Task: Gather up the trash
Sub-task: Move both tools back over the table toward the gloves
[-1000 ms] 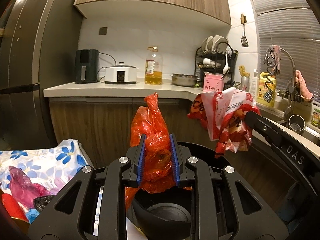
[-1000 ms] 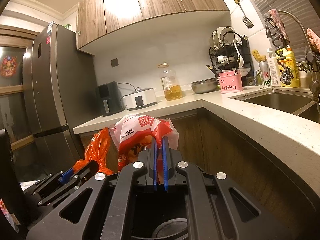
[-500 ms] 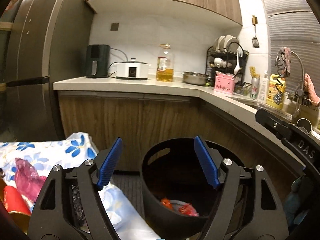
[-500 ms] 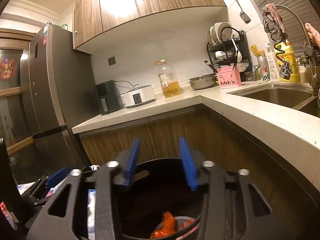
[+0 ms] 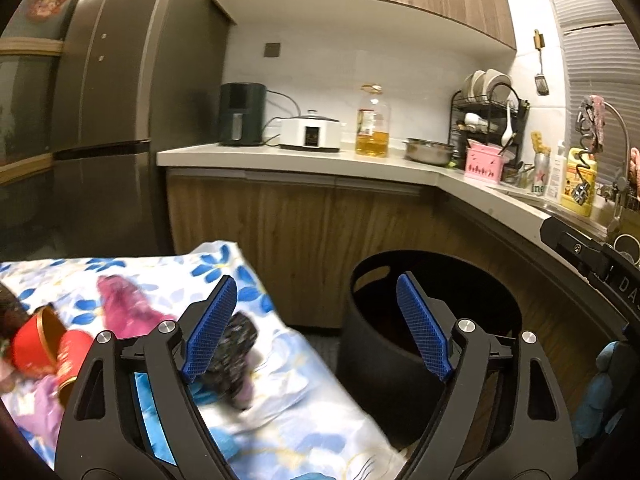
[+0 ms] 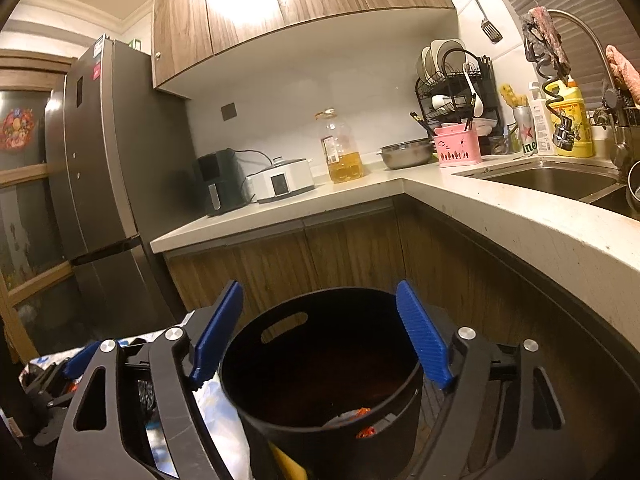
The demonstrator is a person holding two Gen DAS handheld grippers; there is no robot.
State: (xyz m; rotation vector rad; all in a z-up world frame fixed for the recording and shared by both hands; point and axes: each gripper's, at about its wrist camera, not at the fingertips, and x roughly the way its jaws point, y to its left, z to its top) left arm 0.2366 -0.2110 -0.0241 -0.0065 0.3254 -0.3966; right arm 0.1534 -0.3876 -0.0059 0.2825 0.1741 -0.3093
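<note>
A black round bin (image 6: 324, 364) stands on the floor by the wooden cabinets, with orange and red trash (image 6: 362, 414) at its bottom. It also shows in the left wrist view (image 5: 432, 320). My right gripper (image 6: 320, 336) is open and empty above the bin's rim. My left gripper (image 5: 316, 326) is open and empty, left of the bin, over a floral cloth (image 5: 288, 404). On the cloth lie a dark crumpled bag (image 5: 234, 354), a magenta bag (image 5: 124, 304) and red cans (image 5: 40, 344).
A counter (image 6: 500, 216) wraps around the right side with a sink (image 6: 552, 178), dish rack (image 6: 452, 84), oil bottle (image 6: 340, 152) and cooker (image 6: 280, 180). A tall grey fridge (image 6: 104, 184) stands at the left.
Both grippers opened and dropped the orange bag and the red-and-white bag into the bin. My left gripper has since swung left toward the floral cloth.
</note>
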